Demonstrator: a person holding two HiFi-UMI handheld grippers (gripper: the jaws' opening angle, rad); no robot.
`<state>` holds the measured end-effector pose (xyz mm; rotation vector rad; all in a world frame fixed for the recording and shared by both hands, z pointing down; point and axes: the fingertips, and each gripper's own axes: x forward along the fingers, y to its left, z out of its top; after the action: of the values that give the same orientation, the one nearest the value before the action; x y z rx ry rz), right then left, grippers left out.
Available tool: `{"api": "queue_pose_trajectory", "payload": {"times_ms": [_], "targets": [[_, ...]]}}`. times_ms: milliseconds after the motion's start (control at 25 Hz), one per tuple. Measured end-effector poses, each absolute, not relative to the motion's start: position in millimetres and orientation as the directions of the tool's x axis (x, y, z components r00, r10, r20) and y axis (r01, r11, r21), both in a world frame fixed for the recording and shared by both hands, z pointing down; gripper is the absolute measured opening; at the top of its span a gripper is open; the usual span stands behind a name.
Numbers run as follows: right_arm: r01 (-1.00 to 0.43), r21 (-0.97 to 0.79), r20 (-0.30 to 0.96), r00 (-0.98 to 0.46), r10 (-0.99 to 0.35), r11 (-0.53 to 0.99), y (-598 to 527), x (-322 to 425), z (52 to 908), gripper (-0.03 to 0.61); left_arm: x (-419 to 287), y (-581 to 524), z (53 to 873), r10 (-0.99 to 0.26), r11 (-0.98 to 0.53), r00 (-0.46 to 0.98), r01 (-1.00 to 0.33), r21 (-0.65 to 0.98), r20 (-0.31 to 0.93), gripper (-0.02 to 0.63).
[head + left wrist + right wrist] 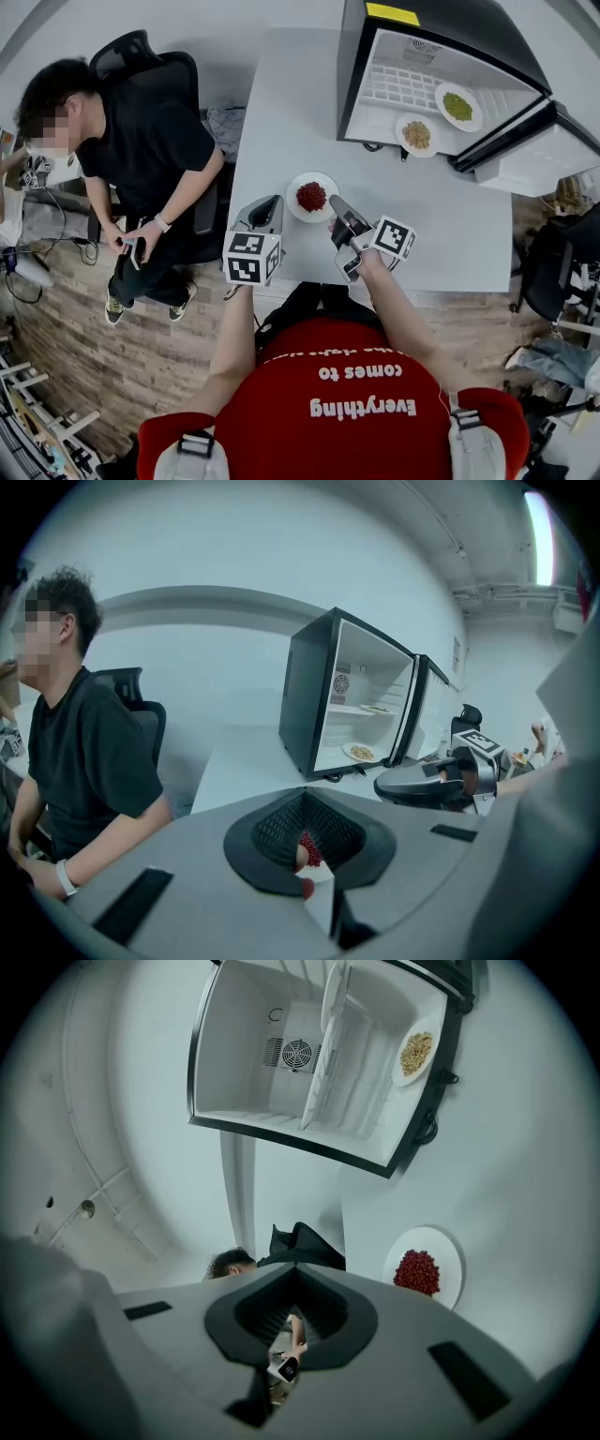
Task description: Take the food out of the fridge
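A small black fridge [441, 56] stands open at the table's far right. A plate of green food [457, 106] rests on its wire shelf, and a plate of beige food [416, 135] lies on its floor. On the white table [281, 122] in front of me sits a plate of red food [311, 197]. My left gripper [265, 212] hovers just left of that plate, shut and holding nothing. Just right of the plate is my right gripper [339, 208], also shut and holding nothing. The right gripper view shows the red plate [422, 1269] and the beige plate [415, 1052].
A person in black [141, 141] sits on an office chair left of the table, holding a phone. The fridge door [534, 155] swings out to the right. Another dark chair [553, 267] stands off the table's right edge.
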<state>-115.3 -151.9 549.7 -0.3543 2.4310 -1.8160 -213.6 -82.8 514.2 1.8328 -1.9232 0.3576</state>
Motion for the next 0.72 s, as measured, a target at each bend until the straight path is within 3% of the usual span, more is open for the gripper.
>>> {"api": "queue_pose_trajectory", "payload": {"times_ms": [400,720], "targets": [[-0.058,-0.965,-0.002,-0.973,-0.230,0.255,-147,-114,525,0.012,-204,-96,496,-0.887,0.045,-0.001,-0.995,0.084,0.461,0.000],[-0.005,-0.956,-0.081,-0.956,-0.281,0.294,-158,-93,492,0.012,-175,-123,477,-0.903,-0.055,0.083,-0.995,0.078,0.421,0.000]]}}
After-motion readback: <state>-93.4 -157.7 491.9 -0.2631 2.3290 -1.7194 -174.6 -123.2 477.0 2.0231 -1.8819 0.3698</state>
